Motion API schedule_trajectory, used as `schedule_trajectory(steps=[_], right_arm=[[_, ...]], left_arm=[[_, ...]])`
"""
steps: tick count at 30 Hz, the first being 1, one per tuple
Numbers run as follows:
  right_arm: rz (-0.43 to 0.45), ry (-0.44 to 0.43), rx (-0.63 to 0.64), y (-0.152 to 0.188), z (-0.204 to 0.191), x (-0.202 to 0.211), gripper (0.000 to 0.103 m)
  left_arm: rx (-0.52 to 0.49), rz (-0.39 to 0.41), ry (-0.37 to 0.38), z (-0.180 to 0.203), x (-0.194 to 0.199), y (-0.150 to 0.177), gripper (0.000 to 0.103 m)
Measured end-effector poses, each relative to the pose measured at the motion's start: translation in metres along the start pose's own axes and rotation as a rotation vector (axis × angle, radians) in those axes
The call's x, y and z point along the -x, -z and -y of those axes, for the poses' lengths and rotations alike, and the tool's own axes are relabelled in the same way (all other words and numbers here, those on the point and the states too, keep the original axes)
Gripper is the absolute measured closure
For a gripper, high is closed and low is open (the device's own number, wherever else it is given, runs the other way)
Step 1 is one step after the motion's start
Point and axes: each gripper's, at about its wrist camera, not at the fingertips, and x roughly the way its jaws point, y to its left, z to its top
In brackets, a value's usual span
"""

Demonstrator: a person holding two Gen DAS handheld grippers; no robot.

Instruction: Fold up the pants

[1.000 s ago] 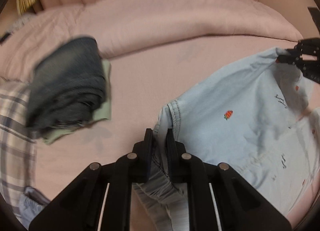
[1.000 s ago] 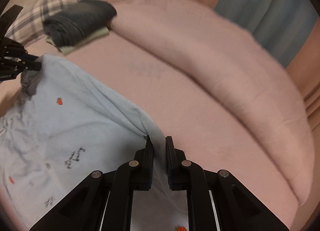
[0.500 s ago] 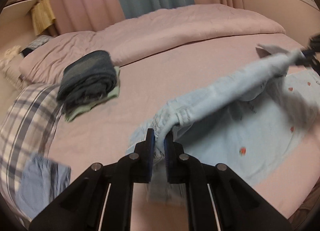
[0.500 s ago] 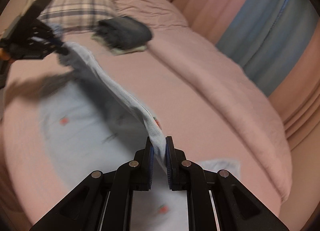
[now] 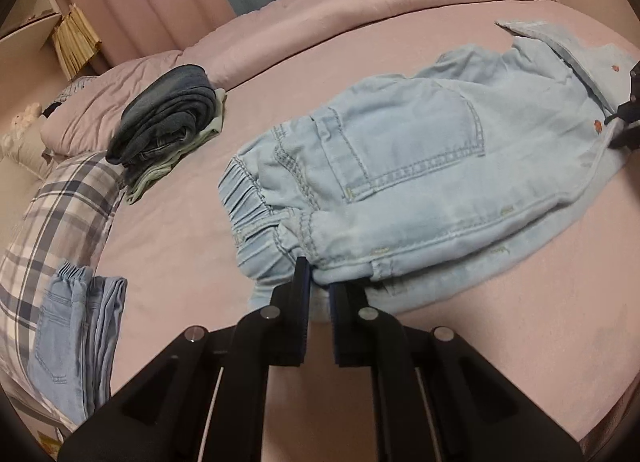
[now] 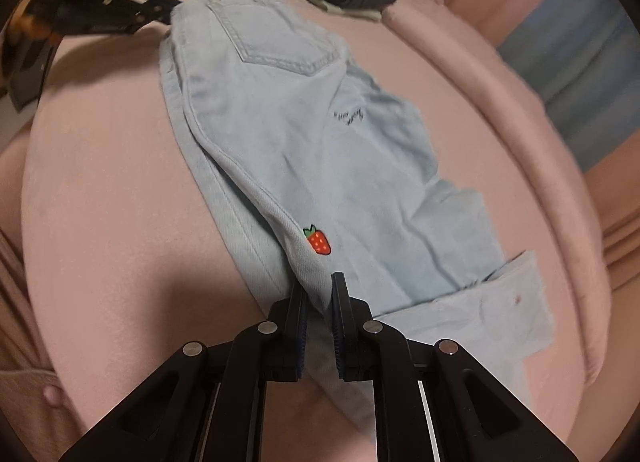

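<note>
Left gripper (image 5: 318,282): clamped on the waist corner of the light-blue pants (image 5: 400,166), elastic bunched just beyond the pads toward 11 o'clock. Right gripper (image 6: 319,294): clamped on the outer seam edge down the leg, strawberry patch (image 6: 318,240) just above the pads at 12 o'clock. Both pinches tight on cloth, nothing else between the jaws.

Pants lying across the pink bedsheet (image 5: 180,246), folded lengthwise, one leg over the other, back pocket (image 5: 404,142) facing up. Lower layer peeking out along the near edge in both wrist views, so the halves not quite matched. Hem cuff (image 6: 492,302) flipped back at 3 o'clock from the right gripper.

To finish this step well:
- Lower both hands together, keeping the seam between them taut, so no slack ridge sets along the fold.
- Nudge the top layer toward the near edge until it covers the strip showing beneath.
- Let go only once the cloth rests flat; release waist and leg at the same time to avoid a skew.
- Smooth the loose wrinkles around the mid-leg before any crosswise fold, and flatten the turned cuff.

Farther out: dark folded jeans (image 5: 168,118) on a pale green garment at 10 o'clock from the left gripper, well apart; another folded light pair (image 5: 76,326) on the plaid pillow (image 5: 52,214) at 8 o'clock. Room enough; no need to shift either.
</note>
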Motion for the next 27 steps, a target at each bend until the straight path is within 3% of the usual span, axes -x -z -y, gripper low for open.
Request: schedule_trajectory(steps=[2, 5, 7, 8, 9, 13, 17, 21, 23, 27], right_arm=[[0.002, -0.015, -0.042, 0.003, 0.002, 0.001, 0.091], [0.032, -0.093, -0.171, 0.006, 0.025, 0.012, 0.078], [0.083, -0.193, -0.353, 0.016, 0.055, 0.021, 0.062], [0.102, -0.212, -0.422, 0.022, 0.067, 0.025, 0.052], [0.124, -0.226, -0.509, 0.030, 0.084, 0.029, 0.050], [0.183, -0.233, -0.791, 0.063, 0.137, 0.041, 0.049], [0.077, -0.086, -0.902, 0.053, 0.189, 0.020, 0.048], [-0.029, -0.128, -1.037, 0.028, 0.239, -0.031, 0.048], [-0.084, -0.105, -1.079, 0.023, 0.250, -0.052, 0.048], [-0.194, -0.094, -1.106, 0.007, 0.266, -0.092, 0.048]], left_arm=[[0.055, -0.012, 0.022, -0.007, 0.006, 0.006, 0.092], [0.125, -0.008, 0.055, -0.009, 0.025, 0.013, 0.075], [0.149, 0.013, 0.065, -0.010, 0.036, 0.013, 0.045], [0.164, 0.028, 0.073, -0.009, 0.041, 0.011, 0.044], [0.182, 0.043, 0.095, -0.008, 0.046, 0.008, 0.046], [0.241, 0.089, 0.236, 0.008, 0.049, -0.019, 0.046], [0.209, 0.114, 0.402, 0.056, 0.039, -0.060, 0.046], [0.084, 0.113, 0.551, 0.126, 0.029, -0.100, 0.047], [0.017, 0.094, 0.617, 0.158, 0.025, -0.115, 0.047], [-0.079, 0.058, 0.678, 0.210, 0.017, -0.133, 0.048]])
